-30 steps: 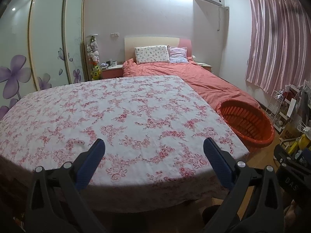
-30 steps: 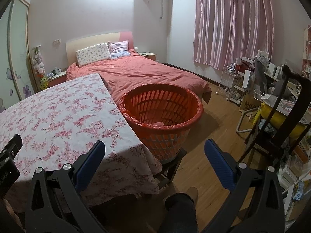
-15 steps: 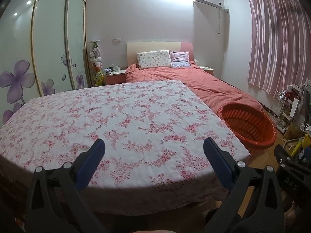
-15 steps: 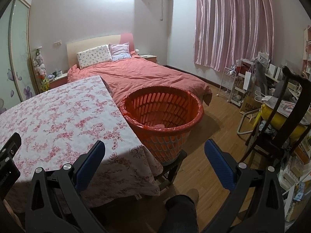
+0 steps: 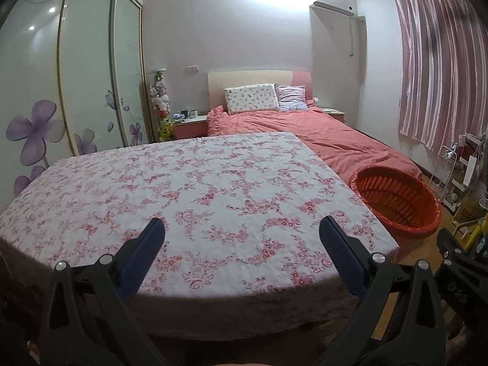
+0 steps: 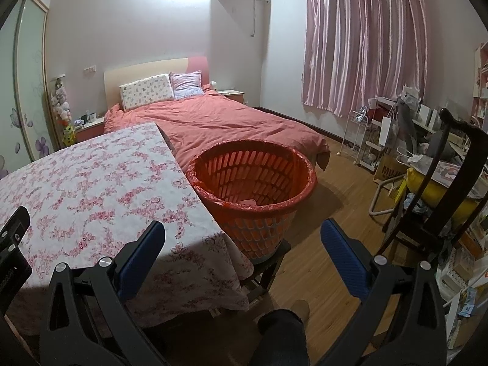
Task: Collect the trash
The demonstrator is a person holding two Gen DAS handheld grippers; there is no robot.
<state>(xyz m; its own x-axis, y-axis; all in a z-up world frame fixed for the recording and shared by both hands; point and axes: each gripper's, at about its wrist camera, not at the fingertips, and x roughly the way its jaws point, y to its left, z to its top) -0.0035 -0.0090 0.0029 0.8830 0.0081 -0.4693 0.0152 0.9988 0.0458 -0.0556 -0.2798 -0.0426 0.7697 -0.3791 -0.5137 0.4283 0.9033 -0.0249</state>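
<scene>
**Both claws empty, table bare, basket waiting**

The left gripper point(image 5: 241, 238) is hanging with its blue fingers spread wide over the near edge of the table, pinching nothing. The right gripper point(image 6: 242, 238) is likewise gaping and empty, pointing toward the orange basket point(image 6: 253, 180), which is sitting on a low stool just beside the table's right edge. Something pale is lying at the basket's bottom (too small to name, possibly trash already dropped).

No trash is showing on the flowered tablecloth point(image 5: 189, 189) in either view, so the collecting looks to be at or near its end, or between pieces. The next move is probably calling for a look around for any leftover scrap before reaching, since nothing is lying within grasp.

Beyond the table a bed point(image 5: 320, 131) with a coral quilt is stretching toward the headboard, a sliding wardrobe point(image 5: 88, 70) is lining the left wall, pink curtains point(image 6: 360, 39) are covering the window, and a cluttered rack and chair are crowding the right side above the wooden floor point(image 6: 341, 213).
</scene>
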